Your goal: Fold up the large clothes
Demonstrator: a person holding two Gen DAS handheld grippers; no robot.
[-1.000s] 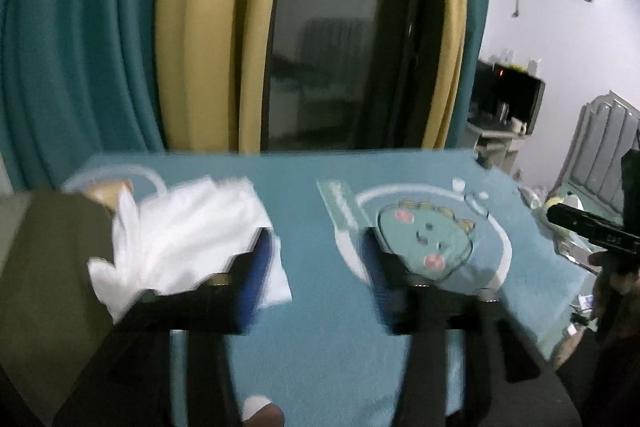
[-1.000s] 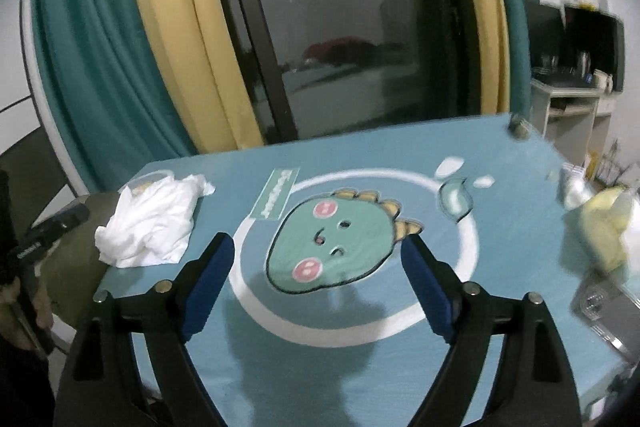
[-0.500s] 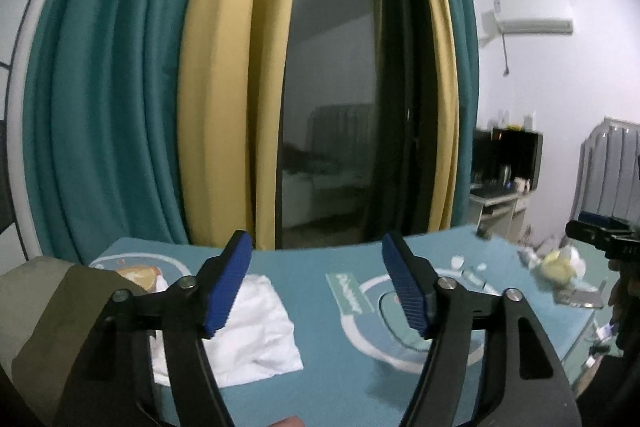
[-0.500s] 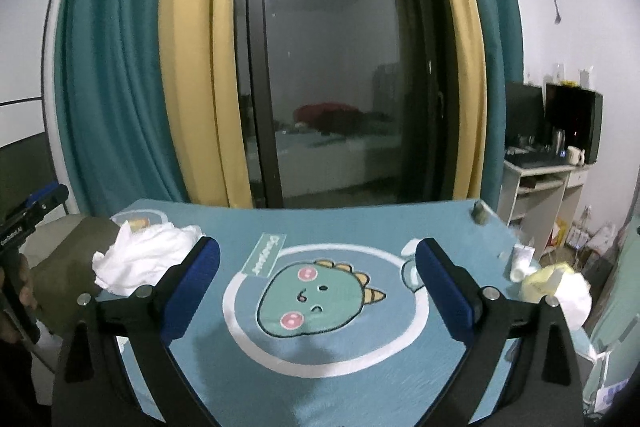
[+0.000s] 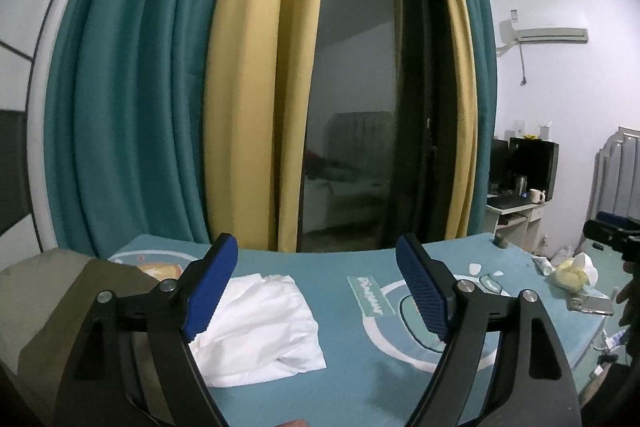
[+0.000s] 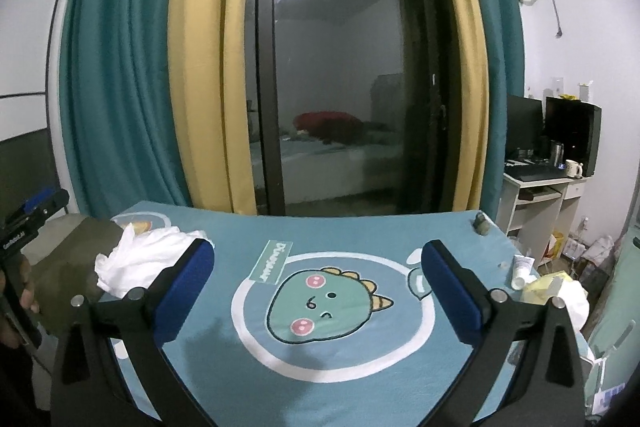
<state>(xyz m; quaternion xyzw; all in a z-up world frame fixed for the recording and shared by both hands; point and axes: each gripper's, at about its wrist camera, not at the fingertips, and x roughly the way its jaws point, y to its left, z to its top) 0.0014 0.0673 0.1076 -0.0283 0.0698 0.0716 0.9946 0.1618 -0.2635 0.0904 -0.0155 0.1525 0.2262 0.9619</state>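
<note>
A crumpled white garment (image 5: 264, 315) (image 6: 148, 259) lies at the left end of a blue mat (image 6: 360, 379) printed with a green dinosaur (image 6: 328, 303). My left gripper (image 5: 316, 255) hovers above the mat just right of the garment. Its jaws are opening and nothing is between them. My right gripper (image 6: 318, 255) hangs over the dinosaur print, jaws also opening, with nothing between its blue pads (image 6: 452, 291). Each view catches the other gripper at its edge, held in a hand.
An olive cushion (image 5: 60, 287) sits left of the garment. At the mat's right end lie a phone (image 5: 592, 305), a yellow tissue pack (image 5: 572, 273), a white tube (image 6: 522, 267) and a small dark object (image 6: 481, 223). Curtains and a dark glass door (image 6: 340, 87) stand behind.
Both grippers have risen and tipped up, so more of the door and less of the mat shows. Both pairs of jaws stand wider apart than before.
</note>
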